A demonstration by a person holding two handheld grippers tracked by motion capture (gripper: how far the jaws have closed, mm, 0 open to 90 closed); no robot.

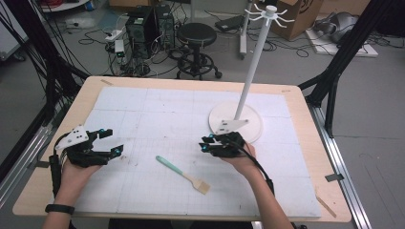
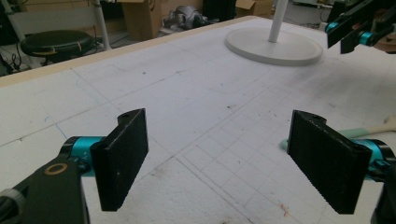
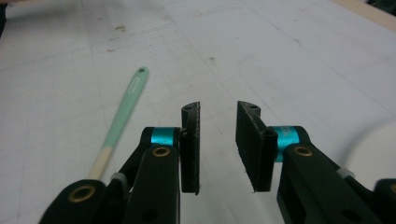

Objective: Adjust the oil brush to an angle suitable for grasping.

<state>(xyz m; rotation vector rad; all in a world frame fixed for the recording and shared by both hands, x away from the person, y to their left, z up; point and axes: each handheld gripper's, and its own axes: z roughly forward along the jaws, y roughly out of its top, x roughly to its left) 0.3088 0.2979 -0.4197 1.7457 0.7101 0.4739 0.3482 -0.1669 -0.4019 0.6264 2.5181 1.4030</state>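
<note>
Brush lies free on the bench, both claws empty.

Your brush (image 1: 184, 174) lies flat on the bench (image 1: 305, 157), in front of the stand (image 1: 237, 123) and a little to its left, between your left claw (image 1: 113, 143) and right claw (image 1: 206, 144). The left claw is spread wide; the right is partly parted, holding nothing. The brush looks light and stiff, with a smooth mint handle likely to slip, so pinch it mid-handle, across its width, well clear of the pale bristle end, which looks the softer part.
</note>
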